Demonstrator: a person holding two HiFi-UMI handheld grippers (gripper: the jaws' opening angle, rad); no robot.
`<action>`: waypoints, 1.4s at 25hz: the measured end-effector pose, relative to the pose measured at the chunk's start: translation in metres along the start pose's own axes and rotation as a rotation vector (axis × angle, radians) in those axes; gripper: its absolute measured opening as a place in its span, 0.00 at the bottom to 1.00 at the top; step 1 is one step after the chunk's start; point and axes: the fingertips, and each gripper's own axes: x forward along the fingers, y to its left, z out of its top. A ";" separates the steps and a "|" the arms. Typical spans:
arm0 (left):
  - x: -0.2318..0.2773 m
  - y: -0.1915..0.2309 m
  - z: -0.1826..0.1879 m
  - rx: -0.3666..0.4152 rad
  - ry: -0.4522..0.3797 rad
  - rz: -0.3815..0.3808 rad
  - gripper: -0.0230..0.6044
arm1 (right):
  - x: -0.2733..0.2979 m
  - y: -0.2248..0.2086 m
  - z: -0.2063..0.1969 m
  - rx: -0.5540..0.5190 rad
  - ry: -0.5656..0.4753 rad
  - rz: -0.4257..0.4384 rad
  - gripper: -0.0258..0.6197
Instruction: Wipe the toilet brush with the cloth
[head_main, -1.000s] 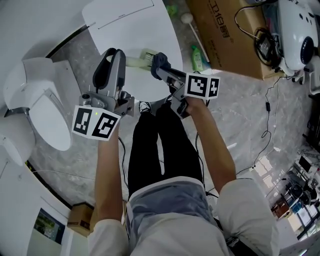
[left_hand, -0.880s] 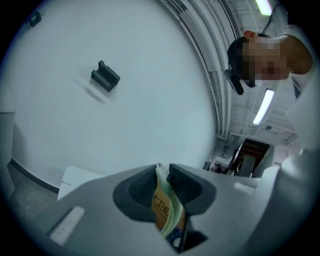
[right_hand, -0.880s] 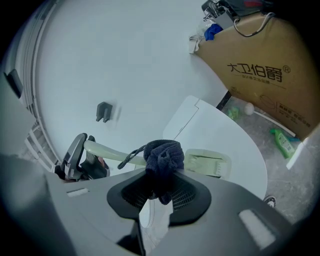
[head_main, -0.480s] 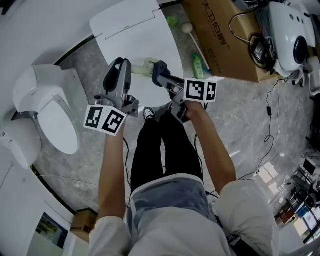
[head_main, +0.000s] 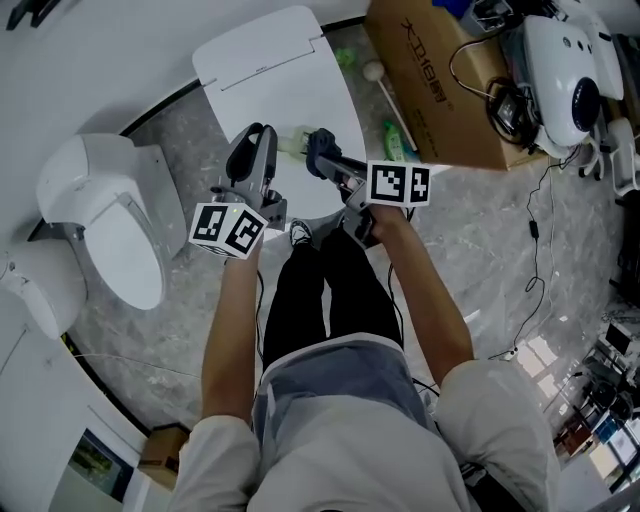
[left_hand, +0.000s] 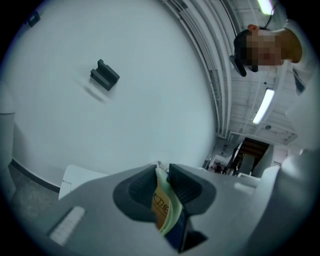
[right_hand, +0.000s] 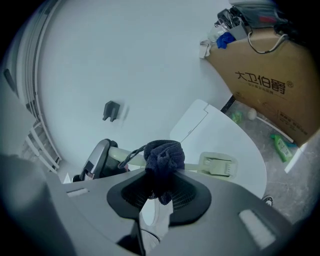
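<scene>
Now, cloth (right_hand: 162, 156) in right gripper (right_hand: 159, 186), against brush (right_hand: 218, 165)

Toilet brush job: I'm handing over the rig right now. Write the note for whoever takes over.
Left gripper: shut on the toilet brush, gripping the end of its handle and holding it out over the white panel.
Right gripper: shut on the cloth, a bunched dark blue wad.
Position: the cloth sits over the middle of the handle, apparently touching it. The brush head sticks out beyond the cloth.
Done: both things are picked up and brought together. How much is already wiped cannot be told.
Left: probably rub the cloth along the handle toward the head.
</scene>
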 end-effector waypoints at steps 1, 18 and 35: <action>-0.001 0.001 0.000 0.006 0.006 0.002 0.04 | -0.001 0.005 0.000 -0.006 0.002 0.003 0.17; -0.015 -0.002 0.002 0.032 0.136 0.029 0.04 | -0.020 0.089 0.003 -0.084 -0.019 0.050 0.17; -0.020 -0.027 0.034 0.058 0.226 -0.055 0.04 | -0.060 0.131 0.028 -0.219 -0.121 0.022 0.17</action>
